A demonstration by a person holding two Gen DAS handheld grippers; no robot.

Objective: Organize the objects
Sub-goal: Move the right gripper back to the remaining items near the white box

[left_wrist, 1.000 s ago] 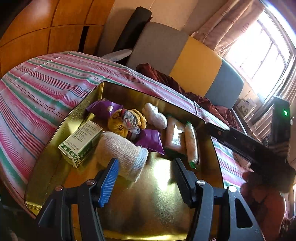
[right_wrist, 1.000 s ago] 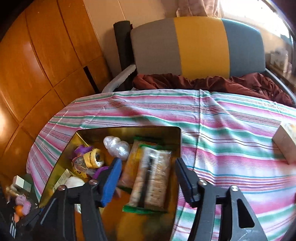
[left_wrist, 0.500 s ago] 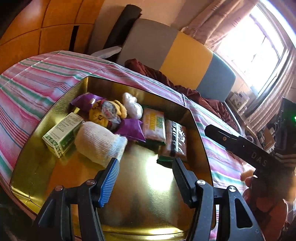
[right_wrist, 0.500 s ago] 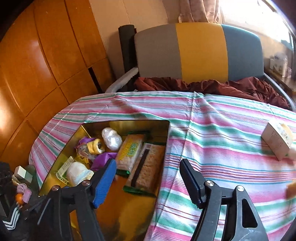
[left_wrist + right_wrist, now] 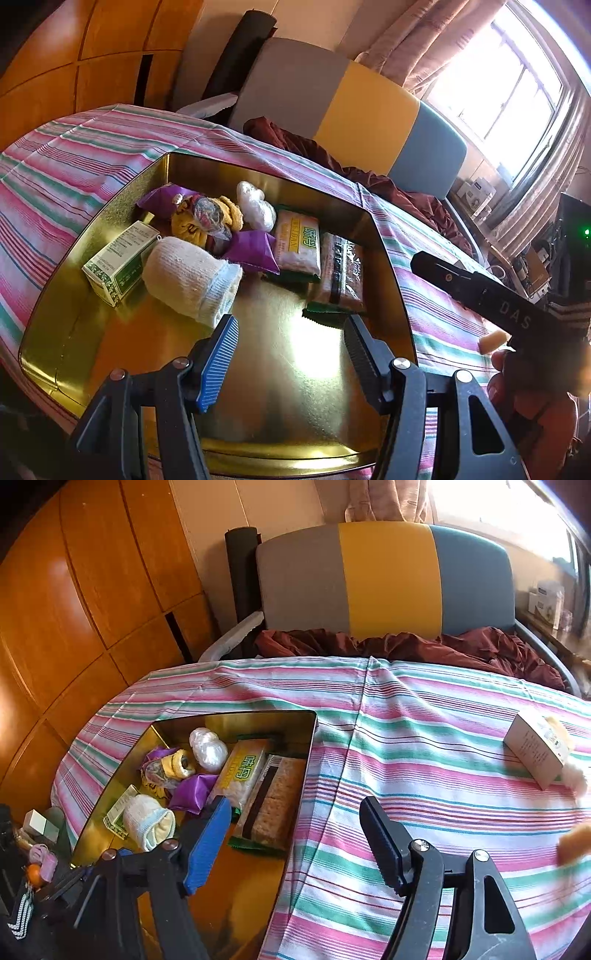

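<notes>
A gold tin tray [image 5: 74,332] on the striped tablecloth holds a green-white box [image 5: 120,260], a white sock roll [image 5: 192,280], purple packets [image 5: 253,251], a yellow wrapped bundle [image 5: 207,218], a white plastic lump [image 5: 255,208] and two cracker packs [image 5: 299,240] [image 5: 340,271]. My left gripper [image 5: 290,347] is open and empty above the tray's bare near part. My right gripper [image 5: 295,830] is open and empty, over the tray's right edge [image 5: 301,794] and the cloth. A white carton [image 5: 535,753] lies at the far right of the table.
A grey-yellow-blue chair back [image 5: 384,579] with a dark red cloth [image 5: 406,646] stands behind the table. Wooden panels [image 5: 74,609] are on the left. A small orange piece [image 5: 574,840] lies blurred at the right edge. My right gripper's body shows in the left wrist view [image 5: 498,306].
My right gripper has pulled back and swung right, from over the cracker packs to the tray's right edge. My left gripper has shifted slightly, still above the tray. Both stay open.
</notes>
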